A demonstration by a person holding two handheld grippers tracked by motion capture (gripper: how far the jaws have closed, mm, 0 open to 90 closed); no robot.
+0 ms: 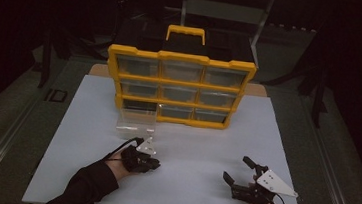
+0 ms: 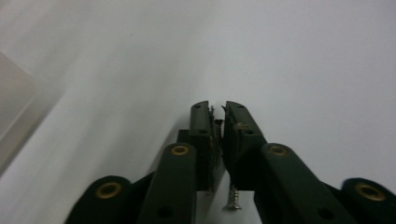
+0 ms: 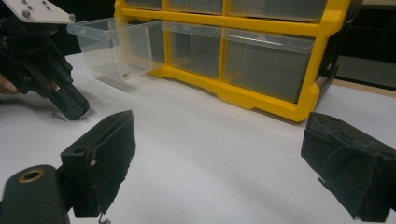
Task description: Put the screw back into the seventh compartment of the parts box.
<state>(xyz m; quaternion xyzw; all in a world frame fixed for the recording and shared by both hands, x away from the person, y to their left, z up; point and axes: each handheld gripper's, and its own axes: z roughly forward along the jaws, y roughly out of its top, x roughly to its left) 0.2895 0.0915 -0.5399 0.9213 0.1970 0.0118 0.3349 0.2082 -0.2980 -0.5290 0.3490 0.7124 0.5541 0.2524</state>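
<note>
Pinching small silver screw [image 2: 217,140] off white tabletop [image 1: 199,149] with left gripper [image 2: 218,111], jaws nearly together on it, just in front of pulled-out clear plastic drawer [image 1: 136,124]. Second loose screw [image 2: 232,198] right beneath. Right gripper [image 3: 219,163] wide apart, idle. Risk: thin shank, shallow bite; could slip out before reaching drawer.

1 small silvery screw [image 2: 217,140] stands pinched between closed black jaws; another screw [image 2: 232,198] lies on the white tabletop [image 2: 303,70] beneath.

No legible text or labels anywhere
</note>
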